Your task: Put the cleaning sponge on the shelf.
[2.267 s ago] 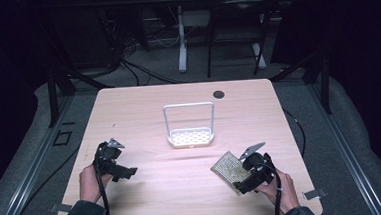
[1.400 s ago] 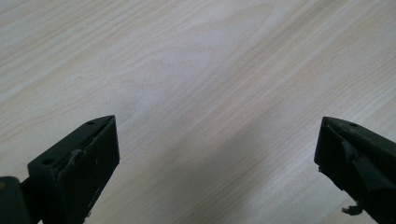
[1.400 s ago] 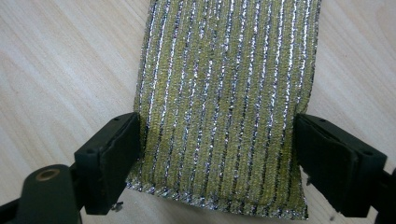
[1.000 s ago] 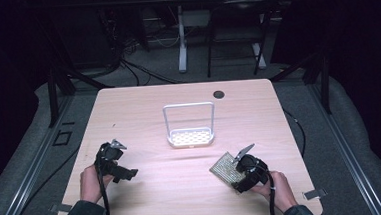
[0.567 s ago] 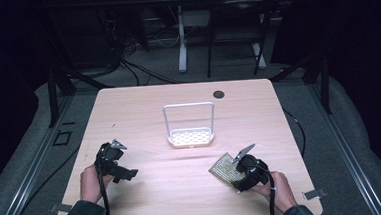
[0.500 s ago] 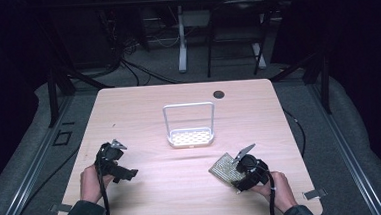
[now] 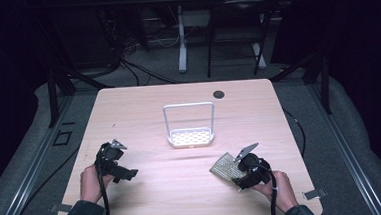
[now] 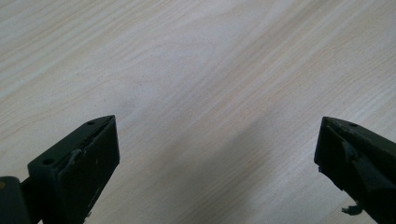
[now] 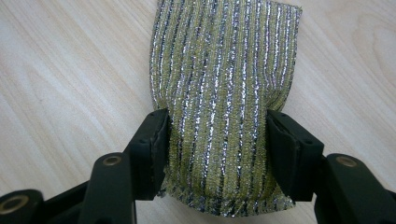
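My fingers work over a pale wood-grain table with rounded corners (image 7: 143,110), brightly lit against a dark room. Ahead of them, near its far edge, sits a small round black grommet (image 7: 219,94). Beyond lie grey carpeted floor (image 7: 166,69), tangled black cables (image 7: 141,65), and a second light-topped desk on white legs (image 7: 181,33).

Scouring sponge (image 9: 224,107): rectangular pad in a glittery woven cover, yellow-green with silver and dark stripes running along its length. Lies flat on the wooden table (image 7: 143,110), near-right area, turned at a diagonal (image 7: 226,167). Sides pinched in where the right gripper (image 9: 217,140) clamps it across its width. White perforated rack (image 7: 191,136) with tall wire frame stands upright mid-table, farther and left of the sponge, apart from it.
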